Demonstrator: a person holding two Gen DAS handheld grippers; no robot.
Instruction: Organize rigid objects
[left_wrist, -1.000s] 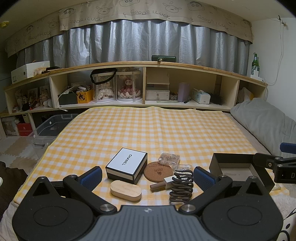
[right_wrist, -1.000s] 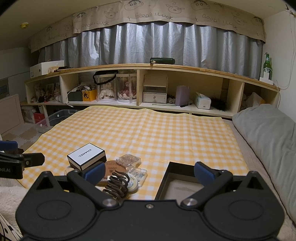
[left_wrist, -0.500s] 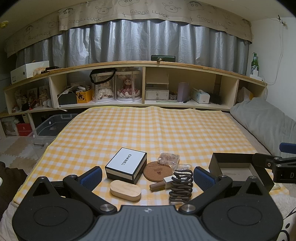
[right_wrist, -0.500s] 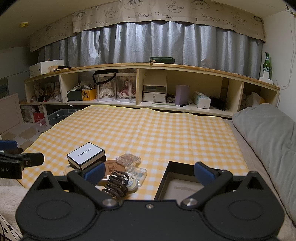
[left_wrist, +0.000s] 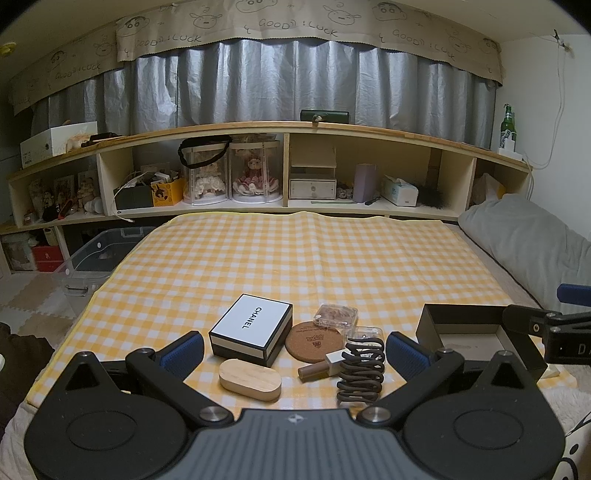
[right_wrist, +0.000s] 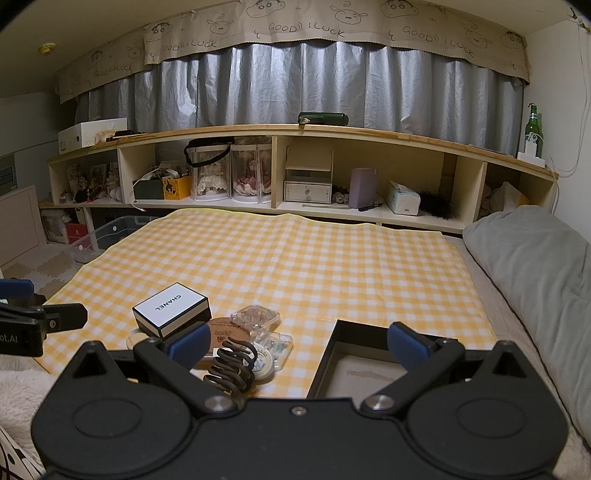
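Left gripper (left_wrist: 293, 352): jaws wide apart, holding nothing, low over the near edge of the yellow checked cloth (left_wrist: 314, 258) on the bed. Right gripper (right_wrist: 297, 341): jaws likewise spread, empty. Objects cluster on the cloth between and just beyond the left gripper's fingers: white-lidded CHANEL box (left_wrist: 251, 329), oval wooden block (left_wrist: 250, 379) just in front of it, cork coaster (left_wrist: 314, 339) beside the box, dark coil spring (left_wrist: 361, 373) upright near the right-hand finger. A small brown item with a white cap (left_wrist: 321, 366) lies against the spring; identity unclear. Two clear plastic cases (left_wrist: 337, 315) sit behind the coaster; contents not legible. Open black tray (right_wrist: 364, 363) lies between the right gripper's fingers, its near edge cut off by the gripper body; in the right wrist view the block is mostly hidden.
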